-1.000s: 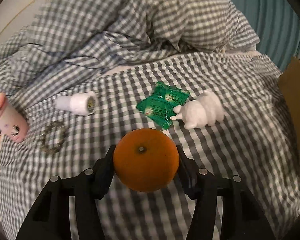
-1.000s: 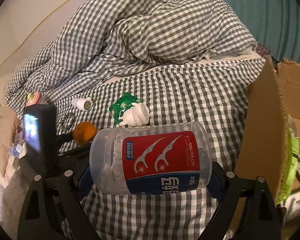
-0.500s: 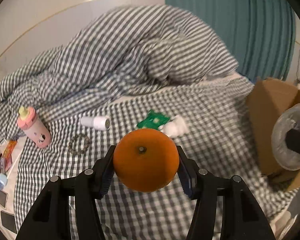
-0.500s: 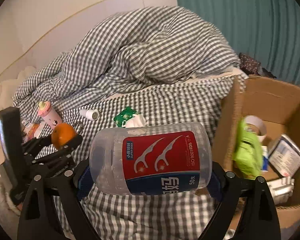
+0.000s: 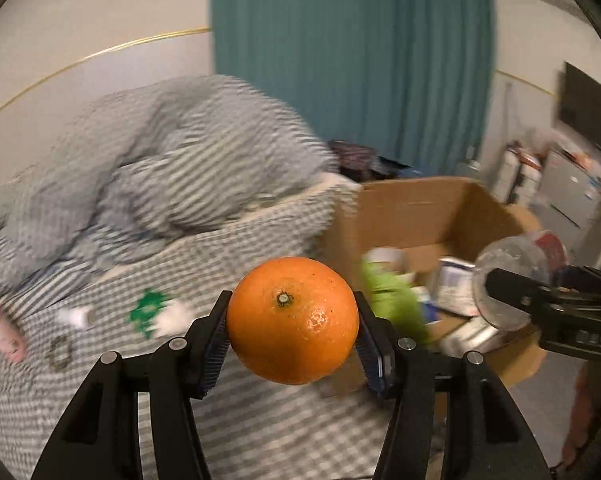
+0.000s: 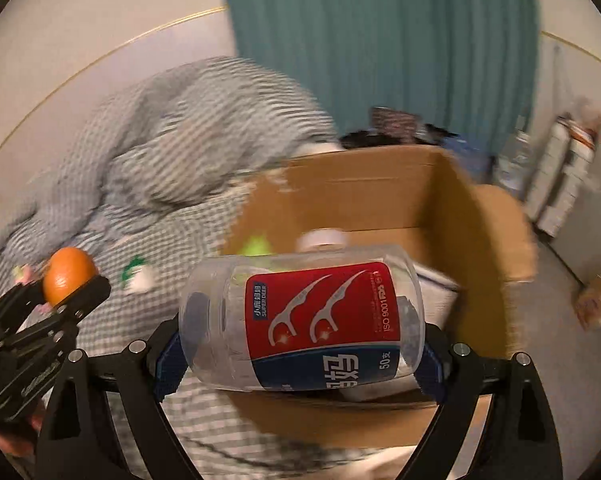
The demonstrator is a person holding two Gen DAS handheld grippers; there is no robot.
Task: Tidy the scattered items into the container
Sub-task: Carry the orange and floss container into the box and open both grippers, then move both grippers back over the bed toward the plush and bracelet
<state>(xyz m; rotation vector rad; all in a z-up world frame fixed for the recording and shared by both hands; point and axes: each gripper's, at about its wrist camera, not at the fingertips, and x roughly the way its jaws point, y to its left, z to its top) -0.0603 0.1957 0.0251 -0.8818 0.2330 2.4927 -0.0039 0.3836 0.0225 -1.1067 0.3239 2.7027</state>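
Orange (image 5: pixel 292 320) clamped inside left hand-held gripper (image 5: pixel 292 334), beside box (image 5: pixel 416 212).

My left tool (image 5: pixel 292 322), matt black plastic, is pinching a glossy, dimpled orange (image 5: pixel 292 320); my right tool (image 6: pixel 300 334) is gripping a clear, smooth plastic jar (image 6: pixel 300 318) before a matt brown cardboard box (image 6: pixel 480 248) beside checked cloth bedding (image 5: pixel 180 176).

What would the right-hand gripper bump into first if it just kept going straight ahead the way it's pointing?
Most likely the far inner wall of the cardboard box. The right gripper, shut on the floss pick jar, points across the open box; items inside look lower than its line, though blur leaves depth uncertain.
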